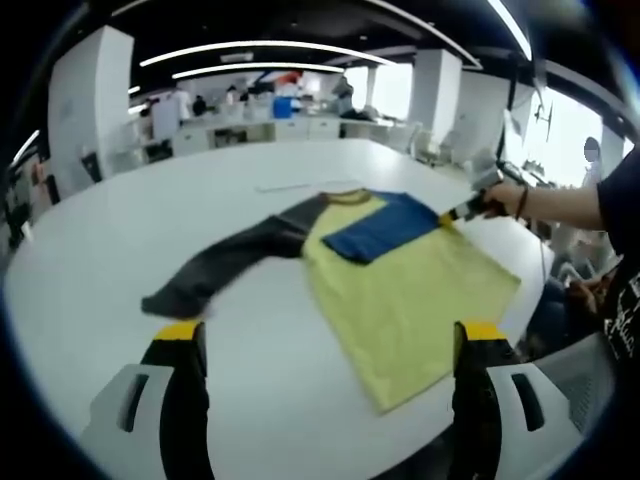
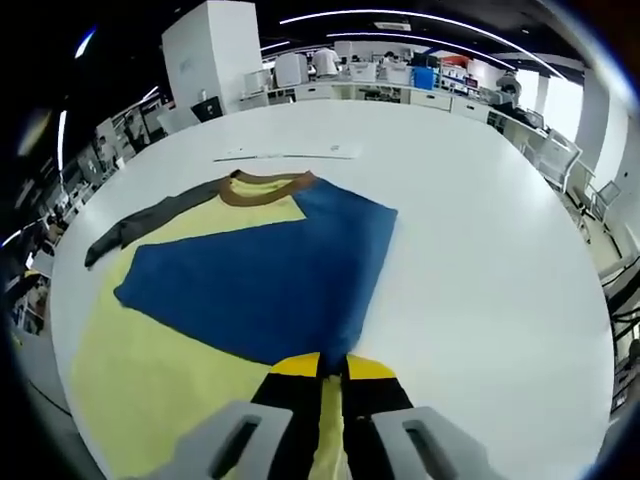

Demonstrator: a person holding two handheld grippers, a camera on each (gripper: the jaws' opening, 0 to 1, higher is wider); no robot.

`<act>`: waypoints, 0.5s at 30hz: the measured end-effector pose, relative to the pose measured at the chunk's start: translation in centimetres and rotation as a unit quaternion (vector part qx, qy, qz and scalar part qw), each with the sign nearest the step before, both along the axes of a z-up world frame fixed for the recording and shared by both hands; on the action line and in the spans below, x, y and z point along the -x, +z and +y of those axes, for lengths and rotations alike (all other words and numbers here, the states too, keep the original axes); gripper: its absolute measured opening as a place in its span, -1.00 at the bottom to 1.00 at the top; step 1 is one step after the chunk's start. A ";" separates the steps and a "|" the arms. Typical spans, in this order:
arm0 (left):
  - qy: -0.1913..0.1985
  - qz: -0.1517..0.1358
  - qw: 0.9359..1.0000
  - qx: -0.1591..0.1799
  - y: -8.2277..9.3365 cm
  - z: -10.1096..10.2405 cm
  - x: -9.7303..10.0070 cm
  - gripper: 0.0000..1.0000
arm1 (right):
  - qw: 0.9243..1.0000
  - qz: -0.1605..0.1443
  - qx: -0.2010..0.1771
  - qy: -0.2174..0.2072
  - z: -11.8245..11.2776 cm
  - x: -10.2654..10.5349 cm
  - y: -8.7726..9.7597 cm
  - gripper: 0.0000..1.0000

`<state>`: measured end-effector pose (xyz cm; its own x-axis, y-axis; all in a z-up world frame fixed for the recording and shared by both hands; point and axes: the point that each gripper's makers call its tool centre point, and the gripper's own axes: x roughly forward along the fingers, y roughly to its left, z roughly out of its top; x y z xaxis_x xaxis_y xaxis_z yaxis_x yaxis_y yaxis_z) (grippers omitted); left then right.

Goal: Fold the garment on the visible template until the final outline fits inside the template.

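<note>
While our left gripper point(image 1: 325, 345) hangs with jaws apart above the table point(image 1: 250, 390), the shirt point(image 1: 400, 285) lies ahead with its grey sleeve point(image 1: 225, 262) still out. Our right gripper point(image 2: 333, 368) pinches the blue sleeve point(image 2: 265, 280), mid-fold across the yellow body; we judge laying it flat comes next. No writing reads.

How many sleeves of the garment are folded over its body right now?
1: the blue sleeve lies folded across the yellow shirt body, pinched by the right gripper. The dark grey sleeve lies stretched out on the white table.
</note>
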<state>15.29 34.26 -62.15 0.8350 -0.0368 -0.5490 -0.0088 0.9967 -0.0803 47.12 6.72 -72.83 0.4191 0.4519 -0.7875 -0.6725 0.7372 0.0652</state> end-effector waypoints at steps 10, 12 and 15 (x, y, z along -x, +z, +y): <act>-0.002 0.002 1.000 0.000 0.0 0.1 -0.2 0.98 | 1.000 0.006 0.005 -0.002 -1.1 -0.8 0.0 -0.97; -0.003 0.003 1.000 0.000 -0.1 0.1 -0.2 0.98 | 1.000 0.006 0.008 0.000 -1.4 -0.9 0.0 -0.97; -0.004 0.004 1.000 0.000 -0.1 0.1 -0.2 0.98 | 1.000 0.005 0.011 0.000 -1.7 -1.0 0.0 -0.97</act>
<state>15.51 34.34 -62.29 0.8303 -0.0429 -0.5557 -0.0019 0.9968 -0.0797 48.16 5.05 -72.83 0.4106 0.4348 -0.8015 -0.6725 0.7380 0.0558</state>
